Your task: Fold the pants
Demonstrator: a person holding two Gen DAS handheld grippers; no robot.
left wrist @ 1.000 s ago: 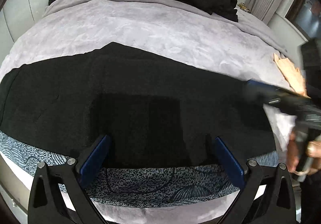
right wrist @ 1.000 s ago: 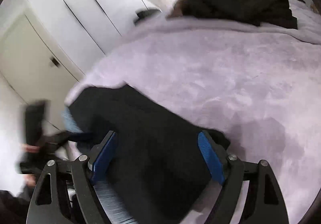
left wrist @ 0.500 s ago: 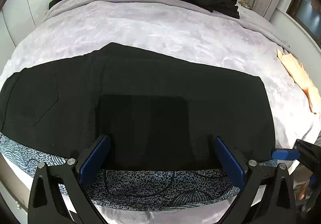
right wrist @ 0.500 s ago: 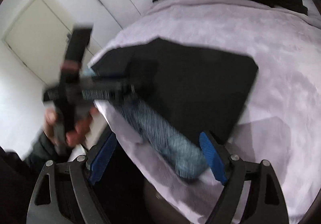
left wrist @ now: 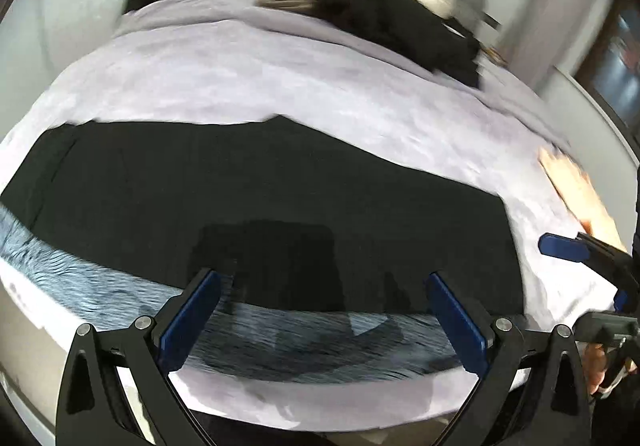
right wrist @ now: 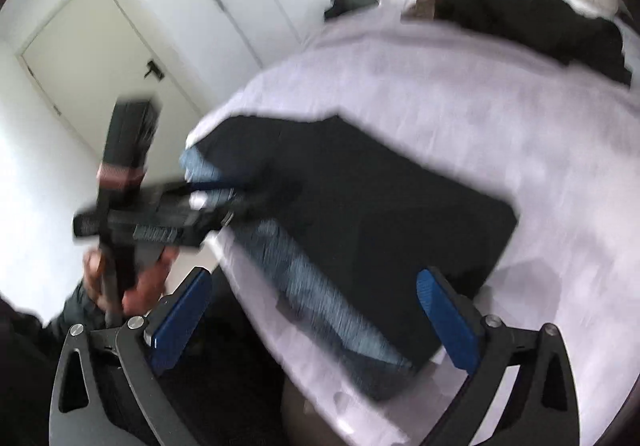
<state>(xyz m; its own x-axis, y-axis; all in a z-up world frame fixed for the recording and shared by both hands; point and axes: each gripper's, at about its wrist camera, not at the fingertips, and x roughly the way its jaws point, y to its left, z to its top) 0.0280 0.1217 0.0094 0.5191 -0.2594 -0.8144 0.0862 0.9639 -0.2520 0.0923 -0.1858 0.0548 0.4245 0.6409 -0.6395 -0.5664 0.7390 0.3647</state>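
Black pants point(left wrist: 260, 198) lie flat across the near edge of a lilac bed point(left wrist: 248, 78), over a blue patterned strip. The left wrist view shows the left tongs point(left wrist: 322, 310) spread wide and empty above them. Only the right wrist view shows a white door point(right wrist: 100, 78); there the right tongs point(right wrist: 316, 310) gape empty beside the bed's edge.

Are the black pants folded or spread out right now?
Spread flat: the black pants lie along the bed edge; neither gripper holds them.
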